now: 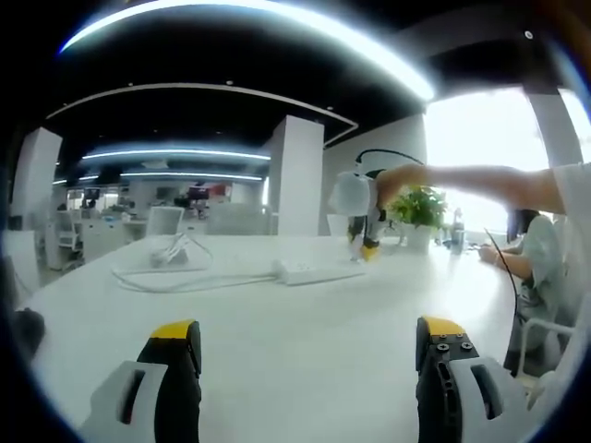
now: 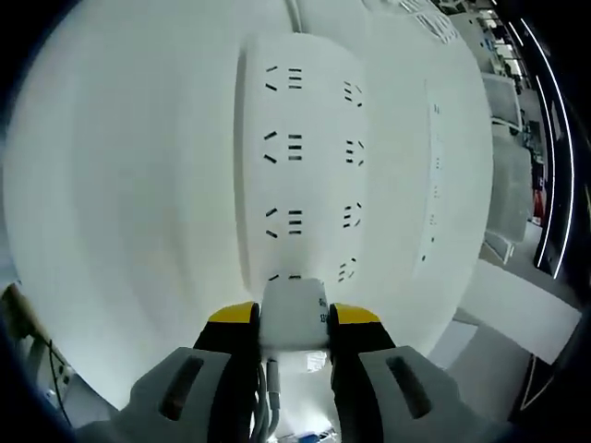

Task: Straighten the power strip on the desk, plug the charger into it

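Fingers (image 1: 175, 355) of the left gripper (image 1: 309, 369) standing released, wide apart, nothing between them, hovering low over the white desk (image 1: 277, 369) and looking across it. Resting farther along the desk, the power strip (image 1: 319, 270), lying flat, with its cable (image 1: 175, 280) looping off toward the left of that view. Just beyond the strip, seeing the right gripper (image 1: 367, 242) poised at its far end, with a person's arm reaching in from the right (a potted plant (image 1: 420, 210) sitting behind it on the desk).

Moving over to the right gripper view: yellow-tipped fingers (image 2: 231, 323) of the right gripper (image 2: 294, 323) clenching the white charger (image 2: 295, 314) from both sides, its cable (image 2: 263, 406) trailing down between the jaws. Hanging directly over the power strip (image 2: 300, 157), charger touching or very nearly touching the nearest row of sockets (image 2: 284, 276) (cannot tell whether the prongs are entering yet, being hidden under the charger body).

Judging the strip as already lying roughly square; plugging in under way. Doing it well probably meaning: keeping the charger upright over the slots, lining the prongs with the near socket pair, pressing straight down without rocking. Bringing the idle left gripper in to pin the strip likely helping, since a light strip could skid on the smooth desk.
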{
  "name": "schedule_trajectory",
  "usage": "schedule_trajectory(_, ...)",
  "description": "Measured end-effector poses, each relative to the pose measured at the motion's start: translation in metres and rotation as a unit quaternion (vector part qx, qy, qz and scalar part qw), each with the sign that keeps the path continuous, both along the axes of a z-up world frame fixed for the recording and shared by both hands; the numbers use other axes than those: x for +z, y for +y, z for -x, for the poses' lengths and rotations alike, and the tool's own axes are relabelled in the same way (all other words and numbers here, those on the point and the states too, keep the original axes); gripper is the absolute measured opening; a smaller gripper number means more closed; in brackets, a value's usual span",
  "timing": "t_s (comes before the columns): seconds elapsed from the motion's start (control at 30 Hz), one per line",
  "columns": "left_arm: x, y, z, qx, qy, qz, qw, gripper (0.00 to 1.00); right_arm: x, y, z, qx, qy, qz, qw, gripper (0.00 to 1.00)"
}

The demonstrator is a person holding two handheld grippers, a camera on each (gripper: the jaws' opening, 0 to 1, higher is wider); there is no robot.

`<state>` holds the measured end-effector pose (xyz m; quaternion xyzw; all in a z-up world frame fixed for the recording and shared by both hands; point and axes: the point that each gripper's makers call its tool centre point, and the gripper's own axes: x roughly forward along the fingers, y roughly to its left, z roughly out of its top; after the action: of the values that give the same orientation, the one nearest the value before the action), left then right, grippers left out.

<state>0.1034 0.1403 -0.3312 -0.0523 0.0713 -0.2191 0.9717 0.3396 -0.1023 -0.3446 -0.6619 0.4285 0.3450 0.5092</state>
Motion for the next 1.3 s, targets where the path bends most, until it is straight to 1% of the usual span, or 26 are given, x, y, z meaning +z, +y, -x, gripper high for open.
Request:
schedule_trajectory(0.2, 0.0, -0.004, -0.002, -0.003, 0.0, 0.004, 1.0, 0.99, 0.0, -0.003, 0.001, 0.003, 0.001, 0.017, 0.9999, 0.27)
schedule_trajectory(0.4, 0.0, -0.009, -0.002, -0.01, 0.002, 0.001, 1.0, 0.99, 0.002, -0.002, 0.002, 0.007, 0.006, 0.006, 0.9999, 0.27)
schedule_trajectory(0.5, 0.002, -0.009, -0.002, -0.009, 0.0, 0.003, 1.0, 0.99, 0.002, -0.001, 0.002, 0.006, 0.004, 0.007, 1.0, 0.27)
schedule_trajectory(0.57, 0.002, -0.01, -0.003, -0.01, 0.001, 0.002, 1.0, 0.99, 0.001, -0.001, 0.003, 0.008, 0.002, 0.016, 0.9998, 0.27)
schedule_trajectory(0.7, 0.001, -0.011, -0.004, -0.011, 0.002, 0.003, 0.9999, 0.99, 0.001, 0.003, 0.003, 0.003, -0.009, 0.045, 0.9989, 0.27)
schedule_trajectory(0.77, 0.0, -0.013, -0.004, -0.013, 0.004, 0.004, 0.9999, 0.99, -0.001, 0.006, 0.003, 0.005, -0.008, 0.049, 0.9988, 0.27)
schedule_trajectory(0.8, -0.001, -0.014, -0.004, -0.014, 0.005, 0.003, 0.9999, 0.99, -0.003, 0.003, 0.001, -0.01, -0.013, 0.064, 0.9978, 0.27)
schedule_trajectory(0.83, -0.002, -0.015, -0.003, -0.016, 0.006, 0.002, 0.9999, 0.99, -0.005, 0.007, 0.0, -0.011, -0.012, 0.056, 0.9983, 0.27)
schedule_trajectory(0.87, -0.002, -0.015, -0.003, -0.016, 0.006, 0.002, 0.9998, 0.99, -0.005, 0.007, -0.001, -0.007, -0.01, 0.066, 0.9977, 0.27)
schedule_trajectory(0.93, -0.002, -0.014, -0.003, -0.016, 0.007, 0.0, 0.9998, 0.99, -0.004, 0.007, -0.002, -0.011, -0.008, 0.069, 0.9975, 0.27)
schedule_trajectory(1.07, -0.002, -0.008, -0.003, -0.008, 0.005, 0.003, 0.9999, 0.99, -0.004, 0.006, -0.002, -0.012, -0.005, 0.051, 0.9986, 0.27)
schedule_trajectory(1.2, -0.004, -0.008, -0.003, -0.008, 0.006, 0.002, 0.9999, 0.99, -0.006, 0.004, 0.0, -0.02, -0.005, 0.028, 0.9994, 0.28)
schedule_trajectory(1.3, -0.004, -0.008, -0.001, -0.008, 0.006, 0.003, 0.9999, 0.99, -0.007, 0.006, 0.002, -0.007, -0.007, 0.008, 0.9999, 0.28)
